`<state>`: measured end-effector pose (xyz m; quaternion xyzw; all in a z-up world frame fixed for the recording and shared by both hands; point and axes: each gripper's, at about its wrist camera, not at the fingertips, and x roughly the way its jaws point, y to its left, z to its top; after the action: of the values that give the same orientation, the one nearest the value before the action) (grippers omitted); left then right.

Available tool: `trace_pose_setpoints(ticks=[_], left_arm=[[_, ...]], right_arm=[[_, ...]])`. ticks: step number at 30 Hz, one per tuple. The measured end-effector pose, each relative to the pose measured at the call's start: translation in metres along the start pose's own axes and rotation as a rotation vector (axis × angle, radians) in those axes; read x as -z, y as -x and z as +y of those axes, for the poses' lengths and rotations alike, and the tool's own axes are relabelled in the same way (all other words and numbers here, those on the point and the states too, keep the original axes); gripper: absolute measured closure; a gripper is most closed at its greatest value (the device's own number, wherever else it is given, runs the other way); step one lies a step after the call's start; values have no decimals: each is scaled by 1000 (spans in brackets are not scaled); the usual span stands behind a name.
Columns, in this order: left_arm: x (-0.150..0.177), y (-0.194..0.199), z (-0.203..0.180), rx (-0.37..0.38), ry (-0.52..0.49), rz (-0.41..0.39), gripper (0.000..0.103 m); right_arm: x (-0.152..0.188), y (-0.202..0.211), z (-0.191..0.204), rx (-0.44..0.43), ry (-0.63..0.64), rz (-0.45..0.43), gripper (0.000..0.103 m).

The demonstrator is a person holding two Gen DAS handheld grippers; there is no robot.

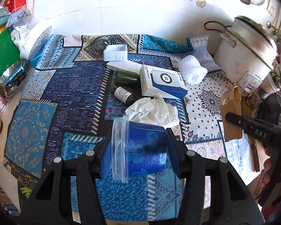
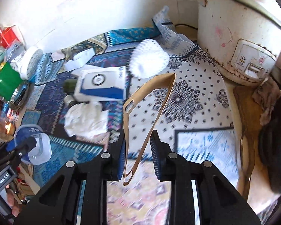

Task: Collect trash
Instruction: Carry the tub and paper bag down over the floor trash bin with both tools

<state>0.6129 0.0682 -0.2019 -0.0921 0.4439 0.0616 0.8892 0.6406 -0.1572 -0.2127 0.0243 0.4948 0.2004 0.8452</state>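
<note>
Left wrist view shows the left gripper (image 1: 138, 150) clenched on a clear plastic tub (image 1: 136, 148) with a blue label, the 2 pads pressing its sides so it hangs tilted, mouth toward the left of the picture, probably lifted off the patterned cloth (image 1: 46, 112) as 1 piece of trash. Just beyond it lies a crumpled white tissue (image 1: 153, 110), then a small dark bottle (image 1: 123, 95), a green jar (image 1: 126, 76) and a white and blue box (image 1: 163, 82), all close together mid-table, likely the rest to collect. A white net sleeve (image 1: 192, 71) sits further back near the rice cooker (image 1: 243, 46).

Right wrist view shows the right gripper (image 2: 138, 155) closed about a flattened brown cardboard sleeve (image 2: 149, 108), held edge-on above the cloth; the left pad touches it, and the other side seems to bear on the folded card. The grip looks thin and may slip.
</note>
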Motion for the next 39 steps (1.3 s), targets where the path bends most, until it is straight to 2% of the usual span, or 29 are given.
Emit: trace_pose_setpoints(ticks=[4, 10, 15, 20, 25, 30, 39], left_arm=[[22, 35, 25, 50, -19, -34, 52], [68, 87, 71, 95, -57, -67, 52], [103, 118, 103, 89, -92, -60, 52], [134, 138, 121, 85, -96, -35, 52], [168, 142, 123, 85, -84, 0, 52], [204, 128, 113, 90, -56, 75, 52], [279, 66, 82, 68, -34, 216, 52]], right_arm=[[26, 14, 43, 25, -9, -40, 80], [82, 43, 105, 29, -31, -93, 80], [123, 58, 145, 28, -41, -99, 80], [154, 69, 169, 19, -34, -85, 80], [183, 69, 176, 9, -15, -56, 80], [214, 63, 172, -8, 0, -13, 80], [278, 19, 119, -29, -24, 121, 80]])
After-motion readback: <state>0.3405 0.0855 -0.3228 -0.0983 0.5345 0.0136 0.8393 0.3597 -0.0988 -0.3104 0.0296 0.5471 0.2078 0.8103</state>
